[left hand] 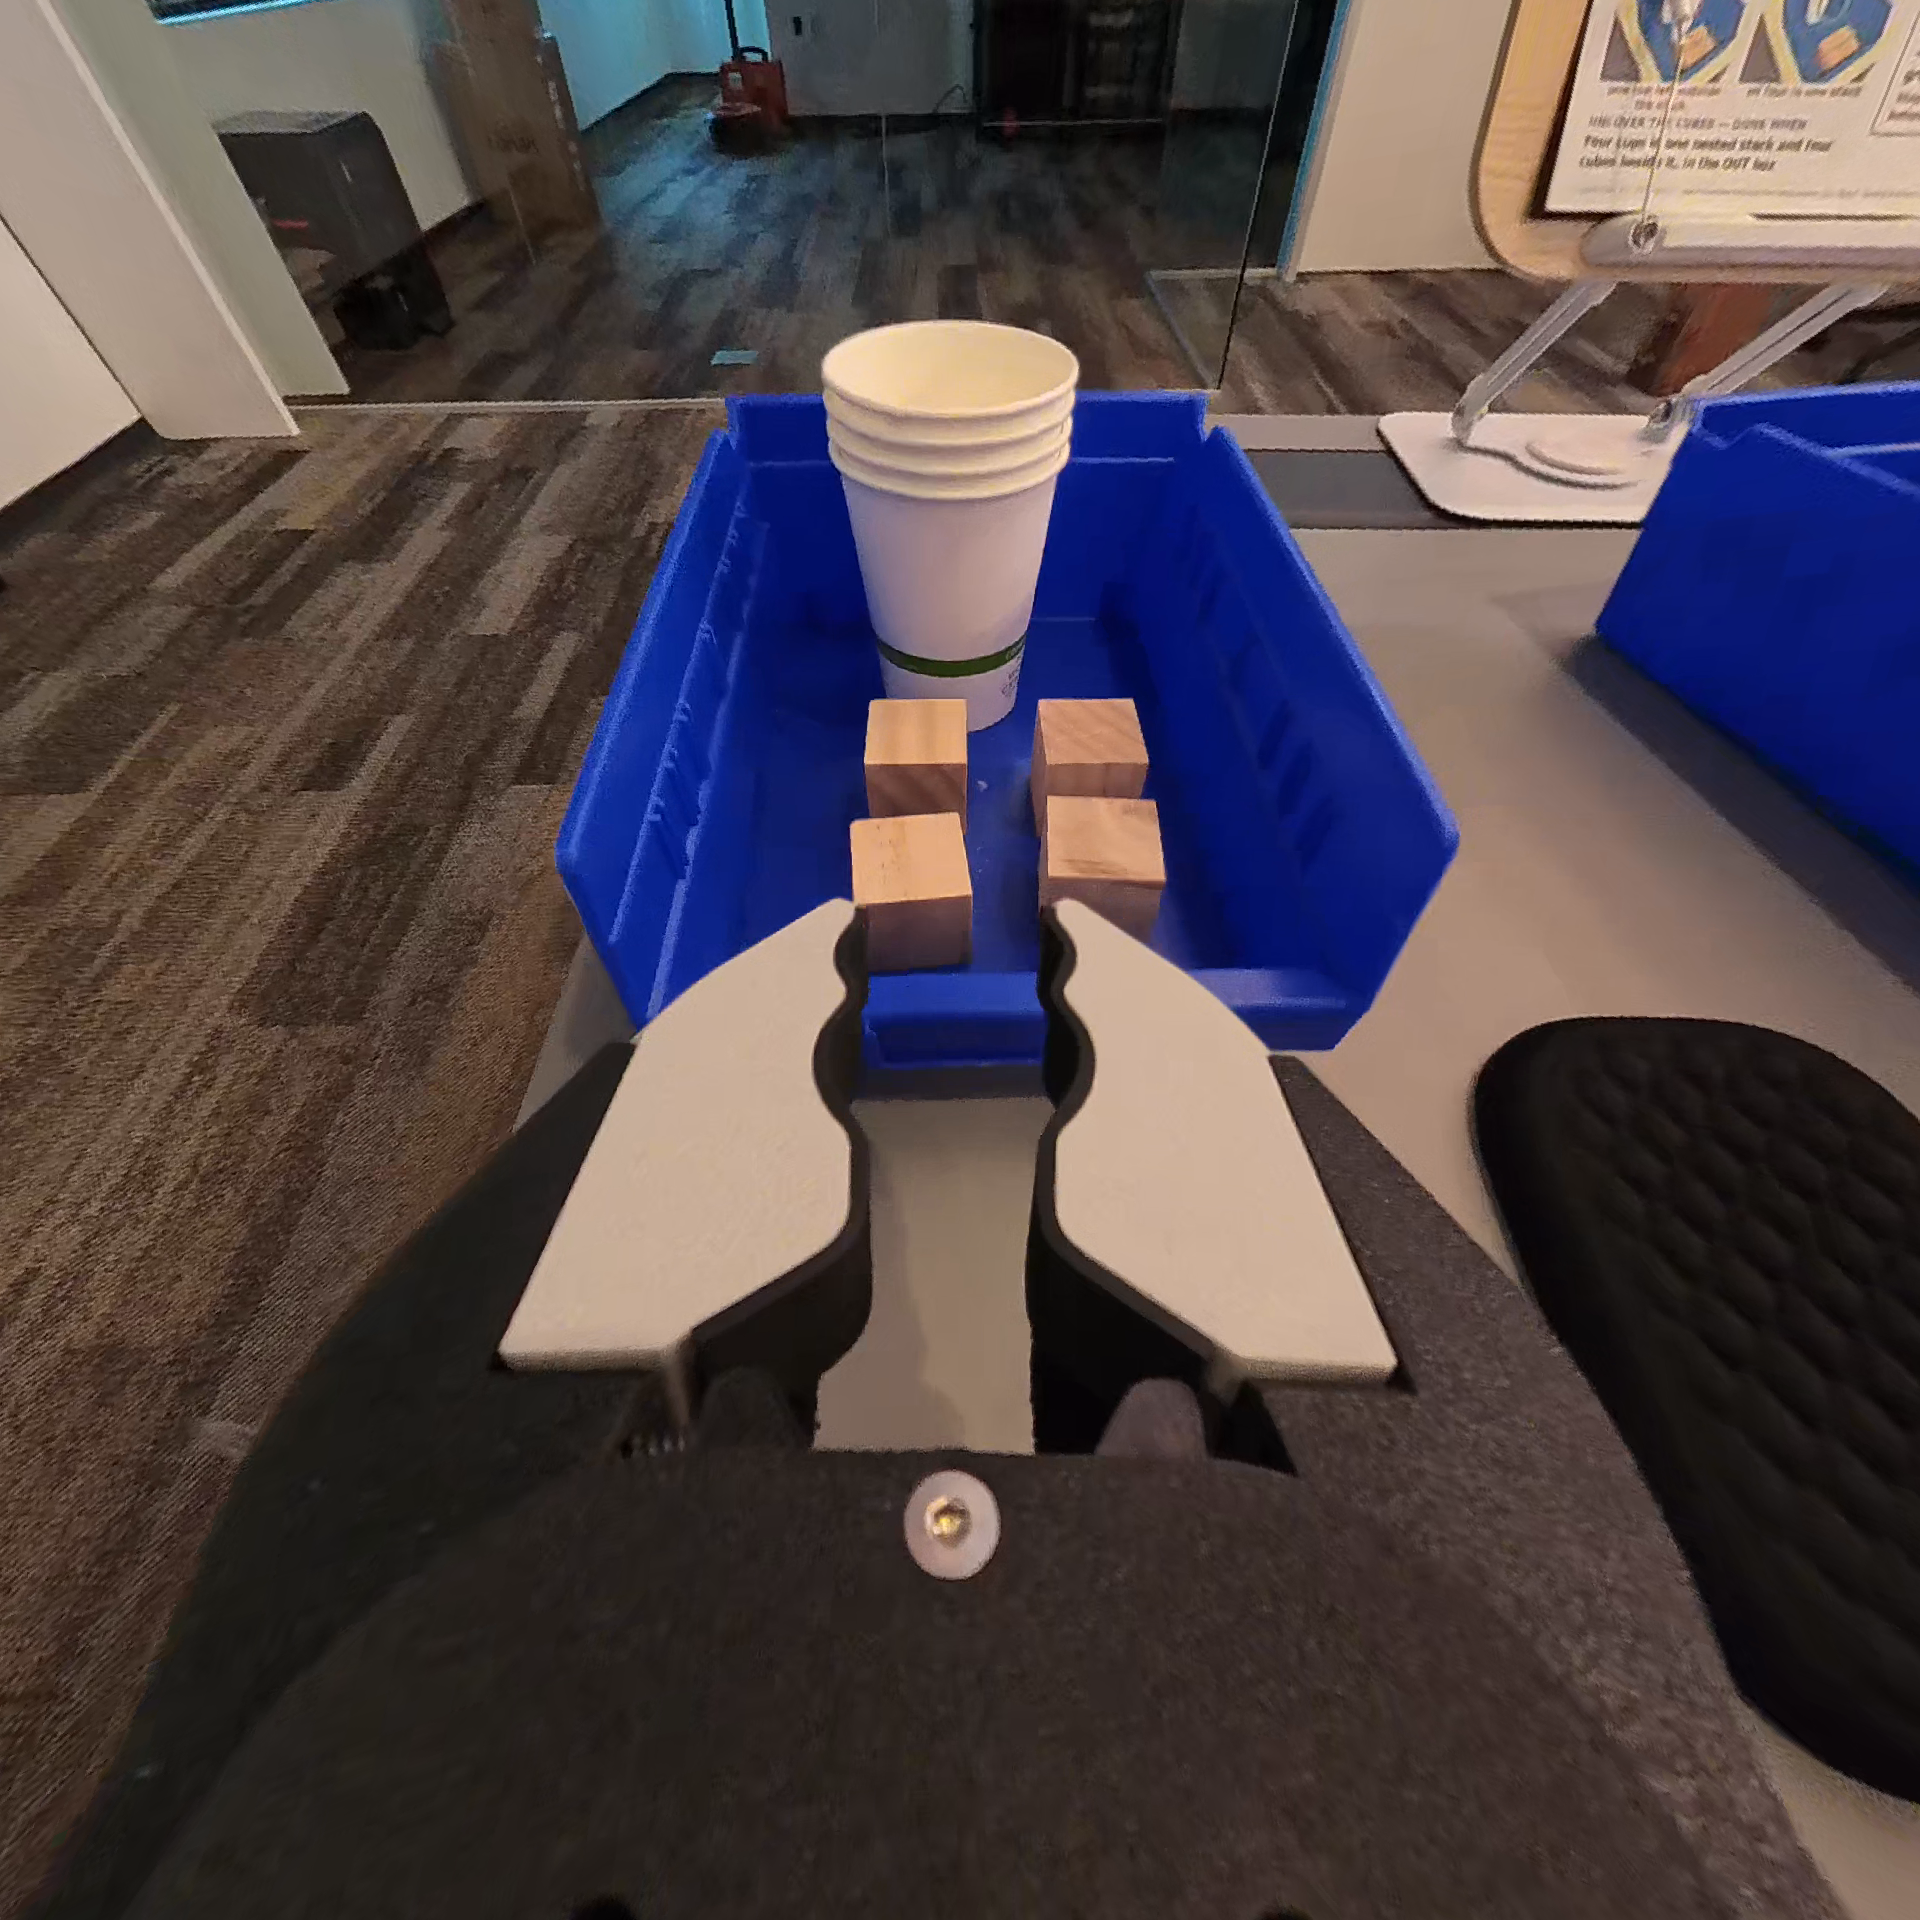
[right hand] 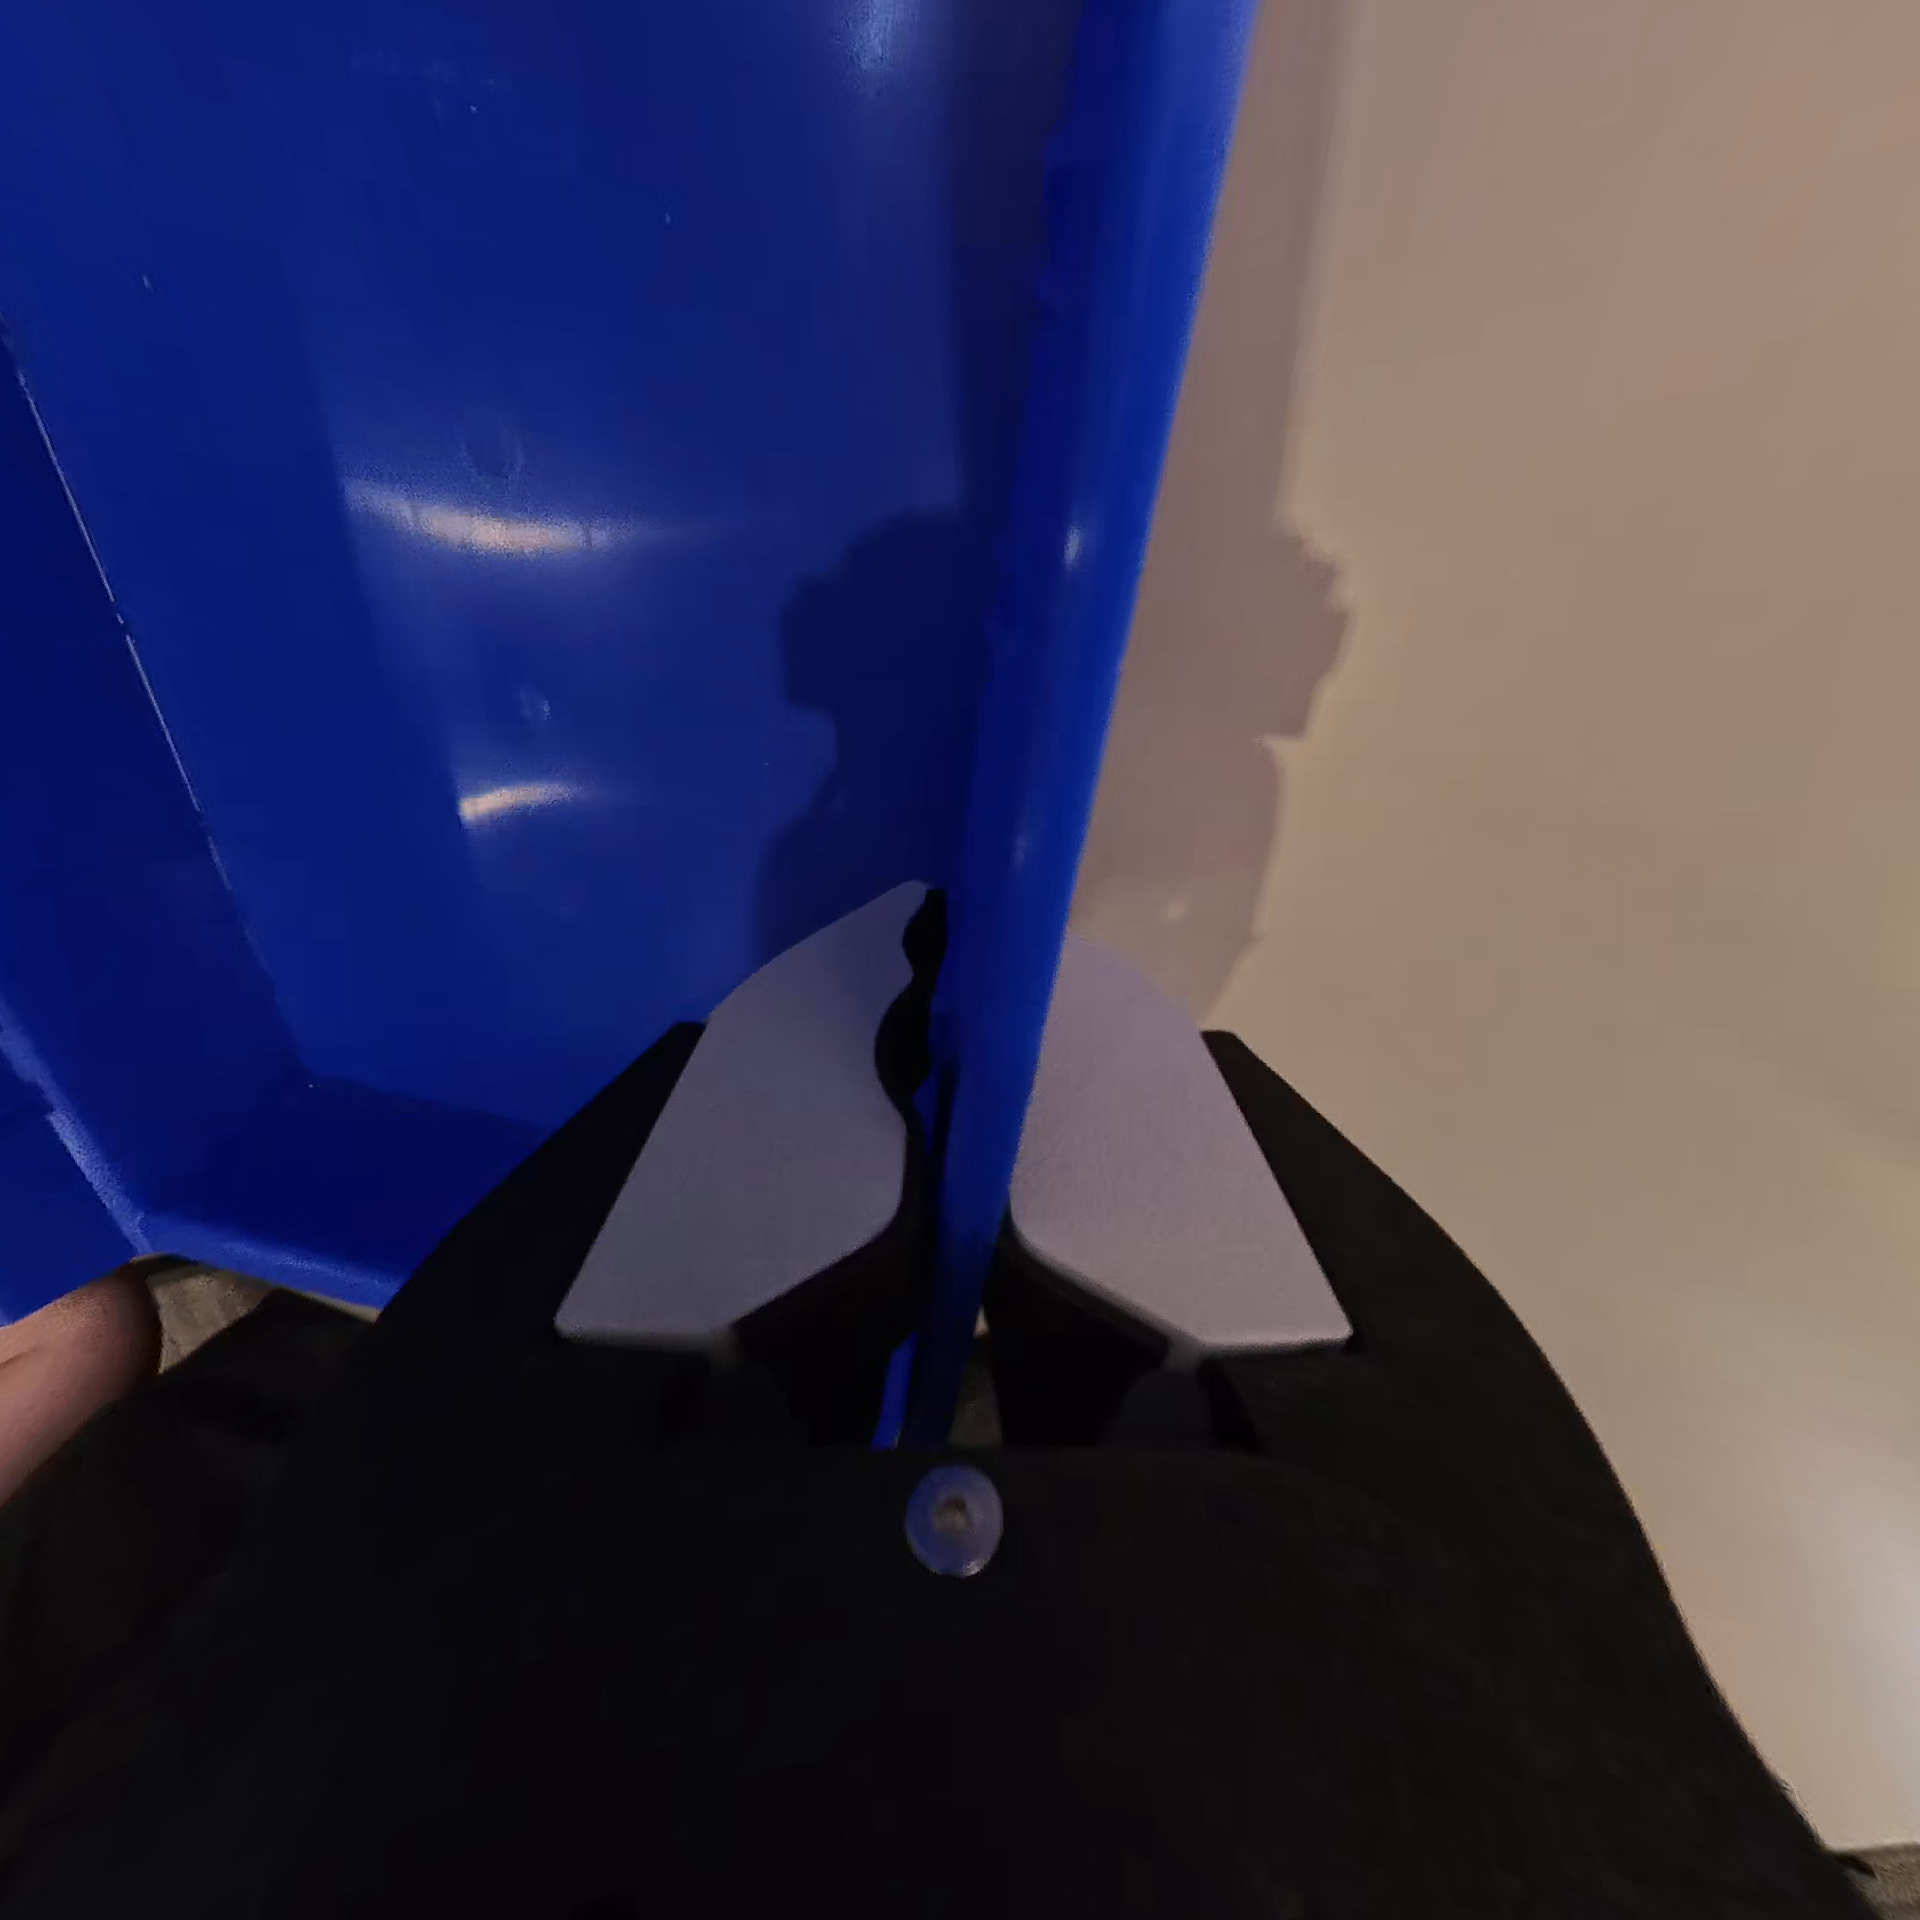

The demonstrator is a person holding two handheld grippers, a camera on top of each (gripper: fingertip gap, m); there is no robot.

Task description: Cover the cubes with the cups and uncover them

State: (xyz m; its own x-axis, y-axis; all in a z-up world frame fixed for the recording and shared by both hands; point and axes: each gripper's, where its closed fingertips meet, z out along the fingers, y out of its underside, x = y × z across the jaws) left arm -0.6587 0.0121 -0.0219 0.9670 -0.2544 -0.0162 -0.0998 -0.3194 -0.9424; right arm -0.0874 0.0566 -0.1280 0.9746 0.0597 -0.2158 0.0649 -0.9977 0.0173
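Observation:
A nested stack of several white paper cups (left hand: 951,540) stands upright at the back of a blue bin (left hand: 1299,790). Several wooden cubes (left hand: 914,774) sit in two rows in front of the stack, inside the bin. My left gripper (left hand: 951,914) is open and empty, just short of the bin's front rim and in line with the cubes. My right gripper (right hand: 1003,925) is shut on the thin side wall of a blue bin (right hand: 520,520), one finger inside and one outside. The part of that bin's inside that shows holds nothing.
A second blue bin (left hand: 1787,582) stands at the right on the grey table (left hand: 1455,935). A black textured pad (left hand: 1714,1351) lies near right. A stand with a printed sheet (left hand: 1714,125) is at the back right. The table's left edge drops to carpet (left hand: 260,831). A fingertip (right hand: 62,1340) shows at left.

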